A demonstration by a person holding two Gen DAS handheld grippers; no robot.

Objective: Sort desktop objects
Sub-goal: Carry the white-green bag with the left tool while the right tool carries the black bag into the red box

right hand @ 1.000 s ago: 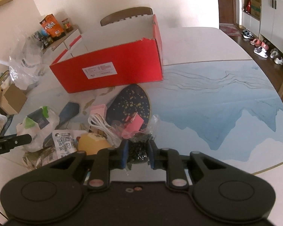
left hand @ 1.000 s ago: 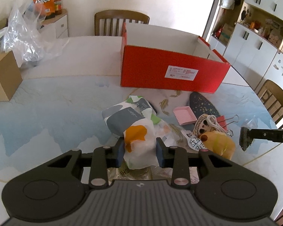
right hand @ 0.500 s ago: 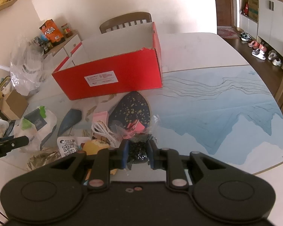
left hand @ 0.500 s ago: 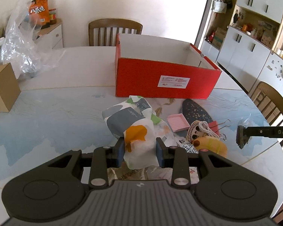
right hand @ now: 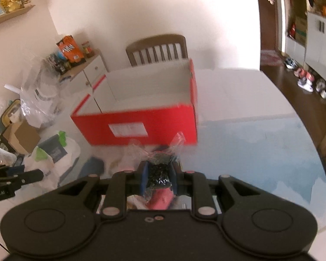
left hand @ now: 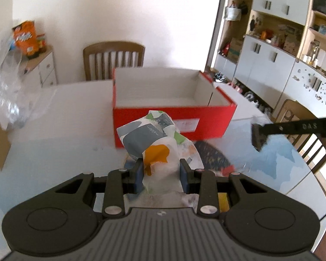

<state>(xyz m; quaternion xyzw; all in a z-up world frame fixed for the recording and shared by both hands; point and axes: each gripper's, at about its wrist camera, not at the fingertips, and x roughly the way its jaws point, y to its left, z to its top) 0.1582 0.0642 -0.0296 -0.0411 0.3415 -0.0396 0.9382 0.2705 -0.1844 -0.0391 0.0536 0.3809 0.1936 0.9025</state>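
My left gripper (left hand: pixel 162 175) is shut on a white paper bag (left hand: pixel 156 145) printed with grey, green and orange patches, held up off the table in front of the red box (left hand: pixel 173 117). My right gripper (right hand: pixel 159 179) is shut on a clear plastic bag of small black bits (right hand: pixel 159 171), also lifted clear of the table. The red box (right hand: pixel 139 121) stands open with a white, bare inside. In the left wrist view the right gripper's finger (left hand: pixel 258 137) reaches in from the right. The paper bag (right hand: pixel 54 152) and the left gripper show at the left of the right wrist view.
A dark speckled pad (left hand: pixel 213 156), pink items (right hand: pixel 160 200) and other small things lie on the table under the grippers. A brown carton (right hand: pixel 25 137) and clear plastic bags (left hand: pixel 8 93) sit at the left. A wooden chair (left hand: pixel 114 59) stands behind the box.
Both grippers have risen with their loads. The paper bag and the bag of black bits have left the pile and now hang before the red box, whose inside has come into view.
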